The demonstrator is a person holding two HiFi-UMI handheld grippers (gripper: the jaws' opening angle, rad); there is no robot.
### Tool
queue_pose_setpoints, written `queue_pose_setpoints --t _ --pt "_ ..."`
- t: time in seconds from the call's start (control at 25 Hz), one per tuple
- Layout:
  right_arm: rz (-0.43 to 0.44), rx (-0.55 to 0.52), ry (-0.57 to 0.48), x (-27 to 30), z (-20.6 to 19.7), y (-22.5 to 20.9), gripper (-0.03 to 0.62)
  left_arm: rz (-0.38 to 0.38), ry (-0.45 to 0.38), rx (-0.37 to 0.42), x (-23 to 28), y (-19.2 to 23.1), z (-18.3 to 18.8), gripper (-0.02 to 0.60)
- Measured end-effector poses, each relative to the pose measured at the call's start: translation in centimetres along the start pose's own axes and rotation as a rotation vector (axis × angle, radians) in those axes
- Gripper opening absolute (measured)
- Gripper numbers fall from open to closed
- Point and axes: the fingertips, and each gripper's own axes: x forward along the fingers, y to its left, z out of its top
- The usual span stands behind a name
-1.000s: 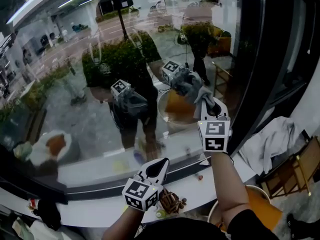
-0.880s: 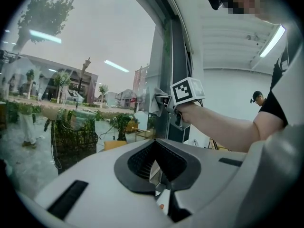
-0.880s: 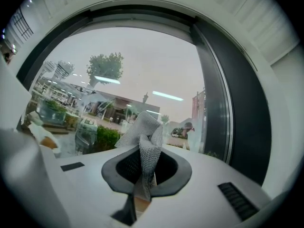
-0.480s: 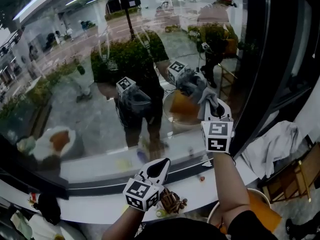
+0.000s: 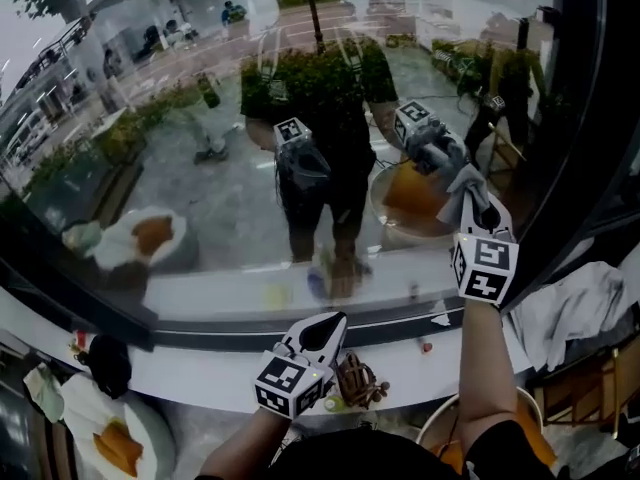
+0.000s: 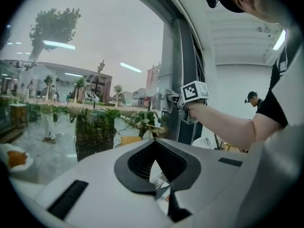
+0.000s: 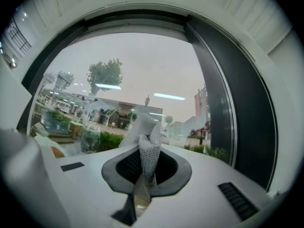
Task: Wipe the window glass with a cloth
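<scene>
Mid-wipe at the window glass (image 5: 200,198), on its right side, close to the dark frame (image 5: 575,118). Below it, a white sill (image 5: 200,363) serving as worktop.

Raised to the glass on an outstretched arm: right claw (image 5: 476,213), clamped tight on a grey cloth (image 5: 462,190). Seen along that claw's own jaws, mesh fabric gripped at the pinch and bunched upward beyond the tips, toward the glass. Cloth apparently touching the glass where meeting its own reflection, though contact hard to confirm.

Hanging low, just above the sill and apart from the glass: left claw (image 5: 320,330), pressed together with nothing between, taking no part in the work.

Judged from this: the wiping step itself in hand, at the right edge of a wide window, with much glass stretching away to the left. Next move likely to call for keeping the fabric pushed flat on the glass and sweeping sideways or downward in overlapping passes. Also needed: no scraping of the glass with the hard jaw tips, and a grip firm enough not to drop the cloth.
</scene>
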Motion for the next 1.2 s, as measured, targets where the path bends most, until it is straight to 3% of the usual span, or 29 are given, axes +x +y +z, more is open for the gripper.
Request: queue_pose_setpoints --t 0.36,0.68,0.92,1.2 --pt "0.22 0.27 -0.029 -6.8 -0.3 8.4 0.041 0.121 -0.01 -0.042 -10.4 2.1 -2.5 0.008" --pt "0.372 0.259 0.02 -17.5 -1.8 18.0 0.041 0.12 0.006 -0.08 -18.7 -2.1 -6.3 0.008" --pt "0.463 0.242 0.093 -28.0 -3.0 29.8 0.041 0.118 0.024 -0.131 -28.8 -2.0 -9.8 0.008" --pt "0.488 0.266 0.187 -38.8 -6.6 34.4 0.041 0.099 0.039 -0.163 -35.3 -5.7 -15.5 0.008"
